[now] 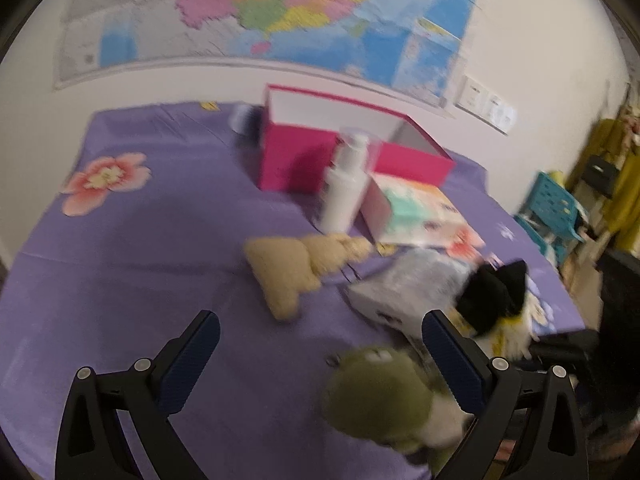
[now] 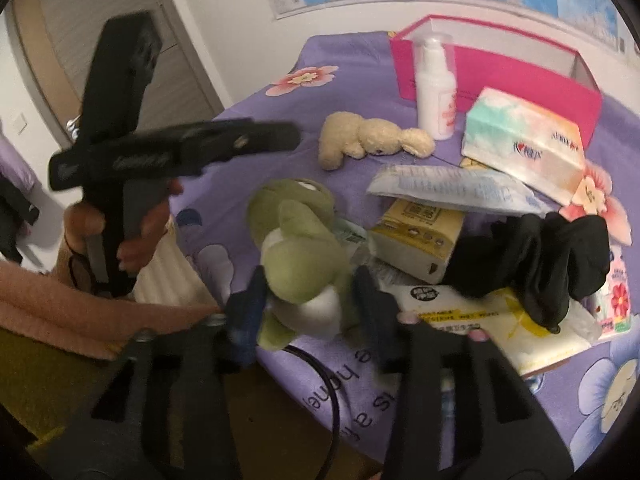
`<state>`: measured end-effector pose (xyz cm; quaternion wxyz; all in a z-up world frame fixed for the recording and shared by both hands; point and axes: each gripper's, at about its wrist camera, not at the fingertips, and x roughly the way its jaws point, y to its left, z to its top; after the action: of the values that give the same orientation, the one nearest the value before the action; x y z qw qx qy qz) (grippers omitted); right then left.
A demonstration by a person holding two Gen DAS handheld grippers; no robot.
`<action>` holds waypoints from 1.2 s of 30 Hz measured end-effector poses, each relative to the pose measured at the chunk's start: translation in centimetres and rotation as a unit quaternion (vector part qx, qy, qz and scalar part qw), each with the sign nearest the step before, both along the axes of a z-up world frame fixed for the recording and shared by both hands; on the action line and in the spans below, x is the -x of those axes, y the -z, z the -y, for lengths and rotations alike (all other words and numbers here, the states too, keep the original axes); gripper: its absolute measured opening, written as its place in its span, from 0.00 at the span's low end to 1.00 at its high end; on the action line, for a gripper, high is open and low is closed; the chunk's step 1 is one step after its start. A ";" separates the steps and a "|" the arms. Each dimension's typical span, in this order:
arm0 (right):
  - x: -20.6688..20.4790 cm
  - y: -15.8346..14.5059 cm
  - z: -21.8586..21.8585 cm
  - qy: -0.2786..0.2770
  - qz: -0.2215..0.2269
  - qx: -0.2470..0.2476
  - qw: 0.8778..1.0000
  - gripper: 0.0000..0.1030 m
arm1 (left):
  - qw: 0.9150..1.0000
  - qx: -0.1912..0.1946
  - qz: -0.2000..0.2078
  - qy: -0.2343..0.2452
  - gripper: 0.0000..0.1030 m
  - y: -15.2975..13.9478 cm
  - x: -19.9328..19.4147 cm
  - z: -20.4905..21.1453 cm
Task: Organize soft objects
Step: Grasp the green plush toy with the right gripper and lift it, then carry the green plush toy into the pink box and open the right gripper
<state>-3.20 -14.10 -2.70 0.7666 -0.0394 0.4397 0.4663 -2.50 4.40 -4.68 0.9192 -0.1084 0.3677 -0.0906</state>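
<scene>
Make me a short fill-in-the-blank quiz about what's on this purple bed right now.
1. The right gripper has its fingers on either side of the ____ plush toy.
2. The open box near the wall is ____.
3. The white pump bottle stands ____.
4. The beige plush lies on the ____ bedsheet.

Answers: green; pink; upright; purple

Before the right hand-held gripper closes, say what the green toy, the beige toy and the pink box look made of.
Green toy: plush fabric, matte and fuzzy, bulging softly, with a white belly.
Beige toy: nubbly, terry-like pile, limp and flopped on its side.
Pink box: probably stiff cardboard, with straight thin walls, smooth pink outside and white inside.
</scene>
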 end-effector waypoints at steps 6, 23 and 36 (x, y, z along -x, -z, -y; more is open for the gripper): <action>-1.4 -0.5 0.5 0.006 -0.024 -0.037 0.999 0.38 | 0.995 0.042 -0.028 0.090 0.99 1.8 0.4 0.8; -3.5 -3.6 1.2 0.024 -0.044 -0.104 0.993 0.35 | 0.978 0.156 -0.022 0.137 0.86 0.2 1.0 -0.4; -7.0 -12.9 0.2 0.009 0.041 -0.158 0.987 0.35 | 0.982 0.087 0.121 0.114 0.86 -10.2 -1.7 -1.8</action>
<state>3.81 -14.30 10.19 0.7849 0.0671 0.3294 0.5205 -0.80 6.17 5.49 0.9276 -0.1334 0.2542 -0.2390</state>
